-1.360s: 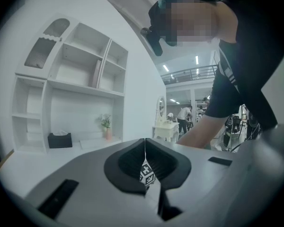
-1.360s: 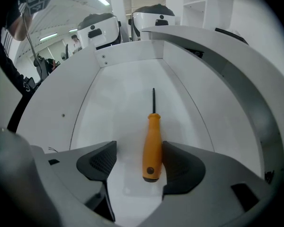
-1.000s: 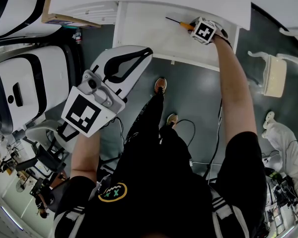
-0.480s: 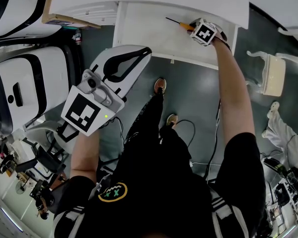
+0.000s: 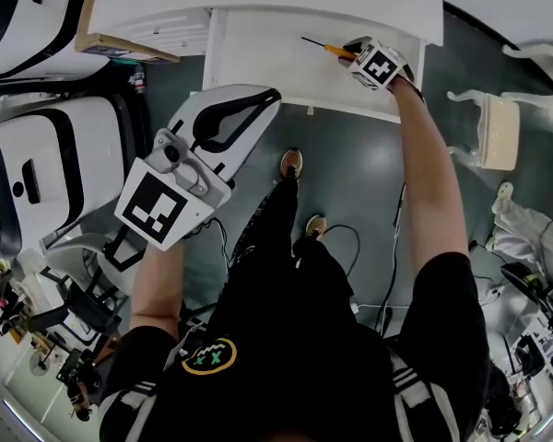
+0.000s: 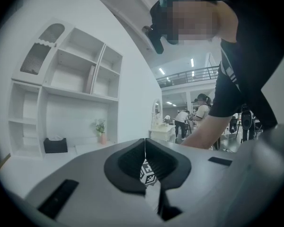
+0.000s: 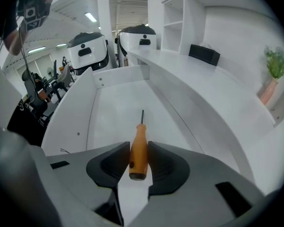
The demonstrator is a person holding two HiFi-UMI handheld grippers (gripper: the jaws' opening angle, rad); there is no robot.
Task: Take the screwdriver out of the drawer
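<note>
Right gripper [image 5: 352, 50] angles down into the open white drawer [image 5: 258, 63], jaws clamped on the orange handle of the screwdriver [image 7: 138, 150] with the shaft pointing ahead along them; the thick handle likely gives the pads surer purchase than the thin shaft. The tool sits within the drawer's outline and appears just clear of its floor, so I judge the removal started, not finished. Left gripper [image 5: 275, 96] is held well apart, jaws together on nothing, presumably parked out of the way.
</note>
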